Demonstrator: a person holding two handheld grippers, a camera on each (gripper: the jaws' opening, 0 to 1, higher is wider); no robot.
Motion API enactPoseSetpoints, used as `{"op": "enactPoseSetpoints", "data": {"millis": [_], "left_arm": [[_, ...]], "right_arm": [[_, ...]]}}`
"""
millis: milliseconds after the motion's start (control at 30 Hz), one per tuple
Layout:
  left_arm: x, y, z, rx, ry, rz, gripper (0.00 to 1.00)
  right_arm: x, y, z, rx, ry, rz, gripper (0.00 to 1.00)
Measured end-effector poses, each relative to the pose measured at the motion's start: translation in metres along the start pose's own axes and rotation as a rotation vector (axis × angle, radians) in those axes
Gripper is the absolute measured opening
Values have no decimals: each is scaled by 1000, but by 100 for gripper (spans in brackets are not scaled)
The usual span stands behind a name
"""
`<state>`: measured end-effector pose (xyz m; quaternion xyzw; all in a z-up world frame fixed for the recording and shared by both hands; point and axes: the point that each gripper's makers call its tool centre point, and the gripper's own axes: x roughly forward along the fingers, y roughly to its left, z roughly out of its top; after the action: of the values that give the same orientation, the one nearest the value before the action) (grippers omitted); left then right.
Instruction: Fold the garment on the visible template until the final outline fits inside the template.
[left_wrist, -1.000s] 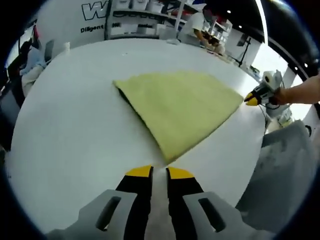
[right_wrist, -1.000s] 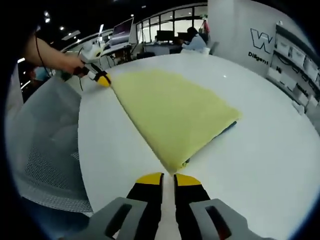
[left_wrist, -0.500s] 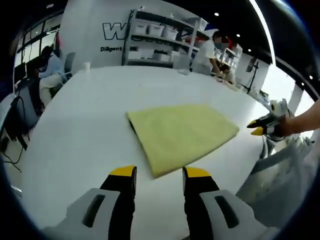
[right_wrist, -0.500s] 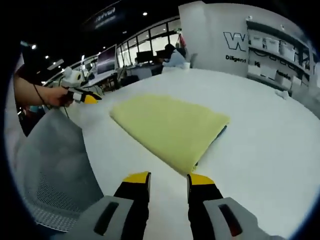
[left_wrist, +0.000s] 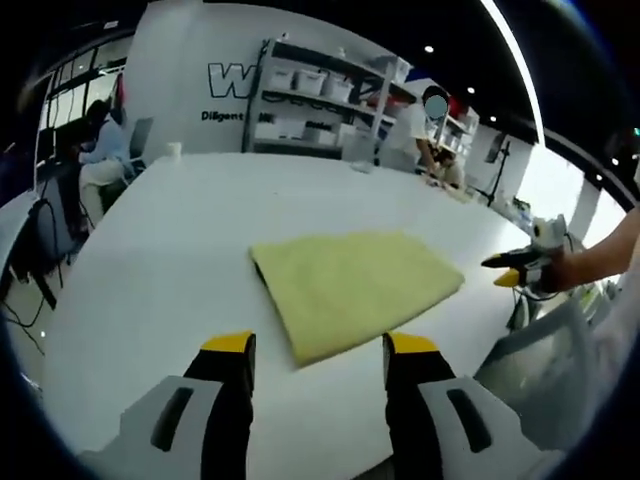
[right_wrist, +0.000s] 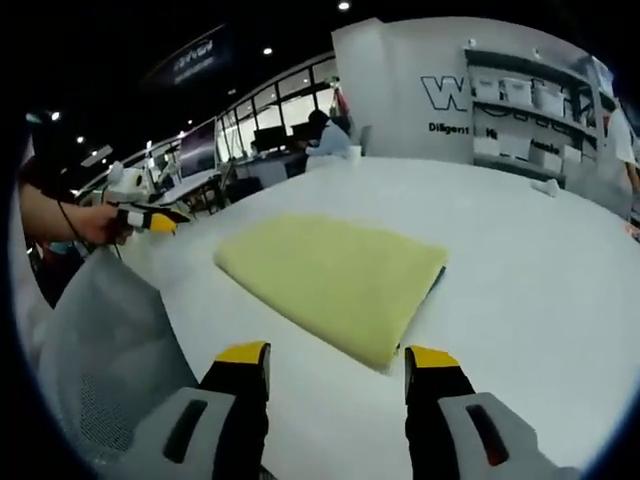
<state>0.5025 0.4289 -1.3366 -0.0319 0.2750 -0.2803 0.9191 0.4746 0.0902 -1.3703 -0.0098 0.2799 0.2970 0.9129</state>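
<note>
Left claw released, jaws spread wide, nothing between them, raised off the white surface. Right claw likewise released and bare, jaws parted, lifted clear. Probably drawn off on purpose: with both claws out of the way, cloth left lying undisturbed and fully exposed for a check of its outline.

Yellow garment folded into a compact, roughly four-sided pad, flat on the surface, just ahead of the left claw's tips, nearest corner pointing into the gap between the jaws yet apart from both. Same garment just beyond the right claw in the right gripper view, near corner again lined up with the open gap, not touched. Thin dark edge peeking from under the cloth along the side away from the right claw's hand, in both views; possibly the template, mostly covered, too little showing to be sure. Judging from that, fold seems finished or close to it, outline hardly spilling past whatever lies beneath.

Right claw also visible past the garment's far corner in the left gripper view, gripped by a hand, off the cloth, near the surface edge. Left claw seen the same way in the right gripper view, held by a hand, off the cloth. Grey mesh chair back beside the surface edge, below that hand. Shelving and people far behind, well apart from the work.
</note>
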Motion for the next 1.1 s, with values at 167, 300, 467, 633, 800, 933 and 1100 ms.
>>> {"op": "enactPoseSetpoints", "data": {"millis": [167,300,467,633,800,933,1100], "left_arm": [[7,-8,1,40,-5,-9,63],[8,-9,-1,42,-8,-5,73],[9,-10,3,63,-35,0,88],[13,-17,3,70,-29,-13,94],[20,-23,4,75,-29,-17,96],[23,-22,0,73,-14,-17,97],[26,-22,-3,64,-1,-20,97]], "right_arm": [[2,2,8,0,-18,-8,61],[2,2,13,-2,-35,-15,71],[2,2,18,-17,-53,-32,87],[4,6,19,-7,-55,-27,94],[7,9,21,5,-52,-21,98],[8,9,21,7,-52,-20,99],[8,7,22,17,-54,-21,99]]}}
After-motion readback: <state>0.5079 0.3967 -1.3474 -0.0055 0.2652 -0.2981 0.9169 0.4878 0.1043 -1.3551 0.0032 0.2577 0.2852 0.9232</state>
